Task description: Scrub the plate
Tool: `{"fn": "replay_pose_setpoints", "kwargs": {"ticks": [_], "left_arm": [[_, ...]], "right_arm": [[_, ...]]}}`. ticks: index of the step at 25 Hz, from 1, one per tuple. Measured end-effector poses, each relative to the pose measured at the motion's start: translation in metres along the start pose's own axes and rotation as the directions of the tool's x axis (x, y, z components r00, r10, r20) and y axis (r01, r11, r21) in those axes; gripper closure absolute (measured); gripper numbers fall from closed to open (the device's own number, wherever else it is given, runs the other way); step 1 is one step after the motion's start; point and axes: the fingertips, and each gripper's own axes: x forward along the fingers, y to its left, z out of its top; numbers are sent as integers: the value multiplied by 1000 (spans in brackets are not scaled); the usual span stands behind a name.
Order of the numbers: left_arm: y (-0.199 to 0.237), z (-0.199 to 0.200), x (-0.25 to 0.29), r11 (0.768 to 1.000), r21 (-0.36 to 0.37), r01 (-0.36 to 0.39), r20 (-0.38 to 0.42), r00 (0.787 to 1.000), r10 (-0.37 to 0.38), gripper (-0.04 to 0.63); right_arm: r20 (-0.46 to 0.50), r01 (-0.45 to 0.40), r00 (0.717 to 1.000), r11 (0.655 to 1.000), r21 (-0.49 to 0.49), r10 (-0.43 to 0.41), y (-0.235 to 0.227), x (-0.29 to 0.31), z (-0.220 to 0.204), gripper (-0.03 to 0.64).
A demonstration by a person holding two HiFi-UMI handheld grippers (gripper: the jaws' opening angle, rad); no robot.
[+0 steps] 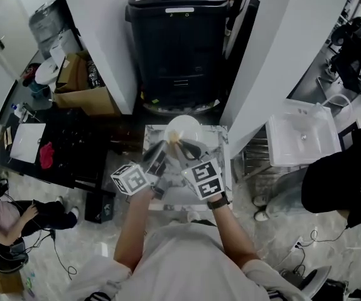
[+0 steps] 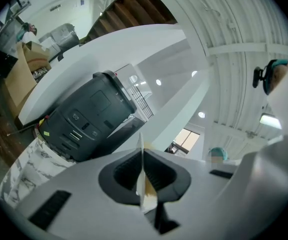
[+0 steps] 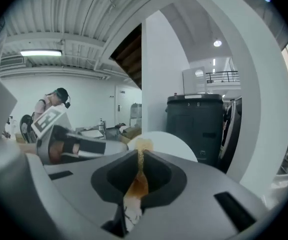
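Observation:
A white plate [image 1: 186, 128] is held up over a small marble table [image 1: 221, 137]. My left gripper [image 1: 159, 152] is shut on the plate's rim; in the left gripper view the plate [image 2: 141, 151] shows edge-on as a thin white line between the closed jaws of that gripper [image 2: 142, 160]. My right gripper [image 1: 185, 147] is shut on a yellow-brown sponge [image 3: 137, 181] that rests against the plate's face [image 3: 169, 145]. In the head view the sponge [image 1: 174, 136] shows as a yellowish patch on the plate. The left gripper [image 3: 76, 145] lies at the left of the right gripper view.
A tall black bin [image 1: 177, 42] stands behind the table between white walls. A white tub [image 1: 302, 140] sits to the right, next to a person in black [image 1: 343, 177]. A cardboard box [image 1: 83, 93] and a dark bench stand at the left, where another person [image 1: 7, 215] sits.

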Motion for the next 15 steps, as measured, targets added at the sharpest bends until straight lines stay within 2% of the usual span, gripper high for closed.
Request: {"fn": "replay_pose_setpoints", "kwargs": {"ticks": [3,5,8,11,15], "left_arm": [[-18,-17,1,998,-51,37,-31,999,-38,577],[-23,-22,-2,995,-87,46,-36,998,-49,577],[-16,-22,-4,994,-98,53,-21,998,-55,577],[-10,-12,-1,995,-87,42,2,999,-42,577],[10,-13,3,998,-67,-5,-12,1000,5,577]], "right_arm": [[55,67,996,998,-8,-66,-19,-4,13,581],[38,127,991,992,20,-127,-43,-8,6,581],[-27,194,981,976,103,-192,-72,-17,-21,581],[-88,197,978,971,134,-187,-67,-19,-48,581],[-106,129,987,986,110,-118,-25,-12,-59,581]]}}
